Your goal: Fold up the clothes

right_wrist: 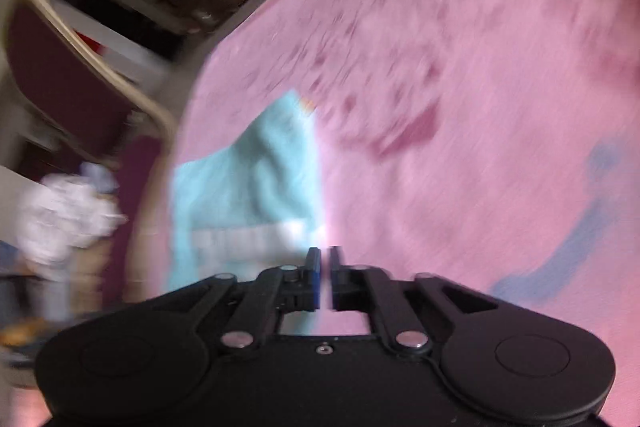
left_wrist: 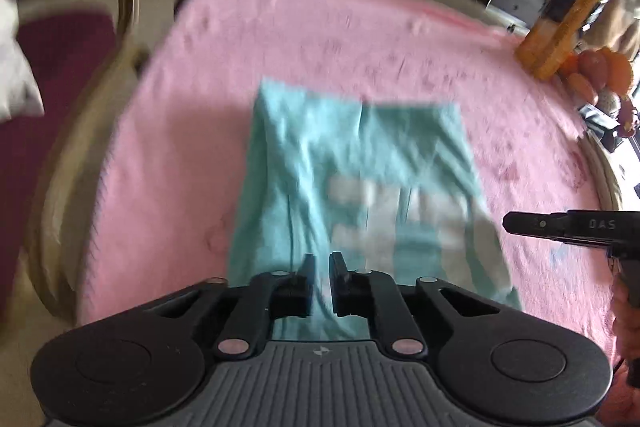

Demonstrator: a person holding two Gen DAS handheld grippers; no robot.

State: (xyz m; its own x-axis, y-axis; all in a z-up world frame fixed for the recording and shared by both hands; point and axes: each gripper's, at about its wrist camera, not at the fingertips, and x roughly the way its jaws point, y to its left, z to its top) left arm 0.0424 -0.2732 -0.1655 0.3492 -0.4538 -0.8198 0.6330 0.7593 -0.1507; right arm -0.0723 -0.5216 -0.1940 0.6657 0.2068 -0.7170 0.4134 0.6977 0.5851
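Turquoise shirt (left_wrist: 320,163), pink blanket (left_wrist: 280,39)

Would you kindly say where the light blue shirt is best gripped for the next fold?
Probably the near hem of the light blue shirt, approached from the near edge of the pink blanket. The shirt lies flat, lengthwise away from the left hand-held gripper, so that edge could lift and fold forward.

Left tongs (left_wrist: 323,259) and right tongs (right_wrist: 325,253) both nearly closed.
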